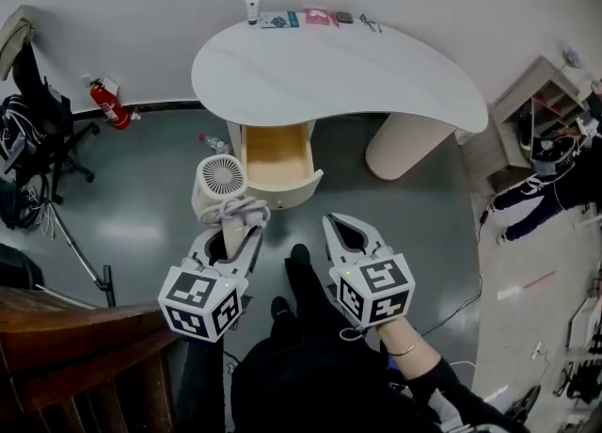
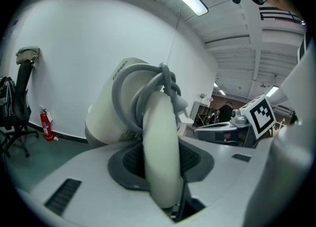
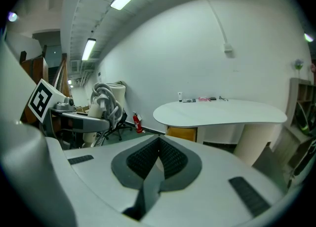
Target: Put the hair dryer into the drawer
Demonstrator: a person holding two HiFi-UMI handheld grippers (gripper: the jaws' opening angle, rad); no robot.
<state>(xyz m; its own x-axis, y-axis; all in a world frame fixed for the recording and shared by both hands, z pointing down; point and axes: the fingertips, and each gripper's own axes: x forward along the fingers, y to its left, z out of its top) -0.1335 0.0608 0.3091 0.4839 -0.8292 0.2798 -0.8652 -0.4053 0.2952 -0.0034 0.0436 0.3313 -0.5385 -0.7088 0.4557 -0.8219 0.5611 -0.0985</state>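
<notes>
Head view: from high up, looking steeply down at the white table [image 1: 376, 83], the open drawer [image 1: 276, 153] and the floor, with both grippers close below.

Left gripper view: from on the left gripper [image 1: 235, 233], looking along its jaws, very near the hair dryer [image 2: 153, 137] between them, facing a white wall.

Right gripper view: from on the right gripper [image 1: 337, 229], looking along its jaws toward the table, far off.

In both head and right gripper views: table, drawer, hair dryer, left gripper.

In all three: the red fire extinguisher [image 1: 111, 106] by the wall.
</notes>
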